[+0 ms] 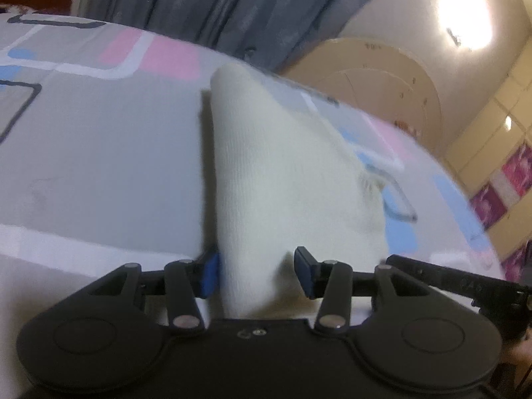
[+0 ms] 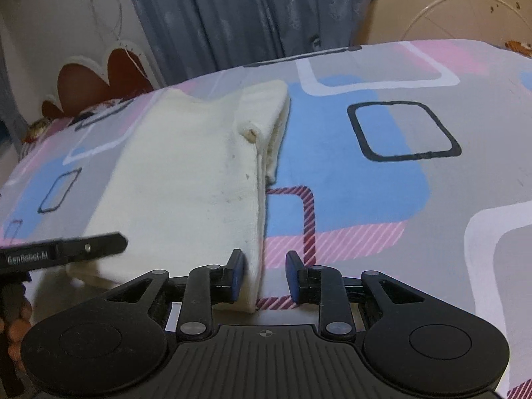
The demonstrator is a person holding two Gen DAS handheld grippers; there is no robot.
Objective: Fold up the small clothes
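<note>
A small cream knit garment [image 2: 186,173] lies folded on the patterned bed sheet [image 2: 382,179]. In the left wrist view the garment [image 1: 282,179] runs away from the camera, its near end between the jaws of my left gripper [image 1: 257,276], which stand wide apart. My right gripper [image 2: 264,274] is open too, with the garment's near right corner between its blue pads [image 2: 237,279]; the cloth lies against the left pad only. The tip of my left gripper [image 2: 89,244] shows at the left of the right wrist view, over the garment's near left edge.
The bed sheet [image 1: 99,153] has grey, pink and blue squares. Grey curtains [image 2: 252,13] hang behind the bed. A round beige board [image 1: 382,86] leans at the far right. A heart-shaped headboard [image 2: 99,79] is at the far left.
</note>
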